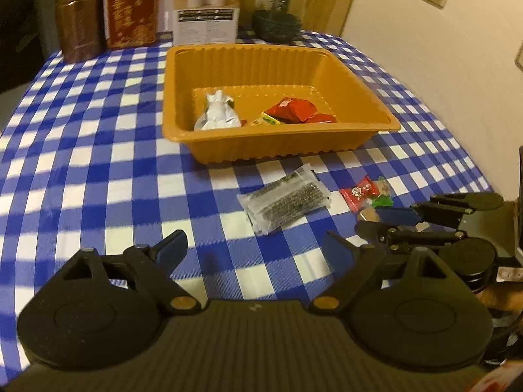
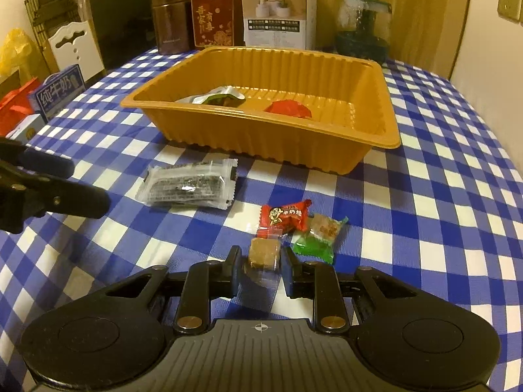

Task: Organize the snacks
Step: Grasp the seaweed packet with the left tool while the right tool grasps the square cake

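An orange tray (image 1: 327, 127) (image 2: 287, 150) stands on the checked table and holds a white packet (image 1: 217, 111), red packets (image 1: 294, 109) (image 2: 289, 109) and a small yellow-green one. In front of it lie a dark seaweed packet (image 1: 284, 201) (image 2: 189, 186), a red candy (image 1: 358, 192) (image 2: 284, 217), a green-wrapped candy (image 2: 318, 236) and a brown candy in clear wrap (image 2: 263, 254). My right gripper (image 2: 261, 259) has its fingers on both sides of the brown candy, closed on it at table level. My left gripper (image 1: 253, 250) is open and empty, just short of the seaweed packet.
Brown and red tins (image 2: 193, 19), a white box (image 2: 279, 13) and a glass jar (image 2: 364, 23) stand along the table's far edge. A milk carton (image 2: 60, 91) and bags sit off the left side. A wall runs to the right.
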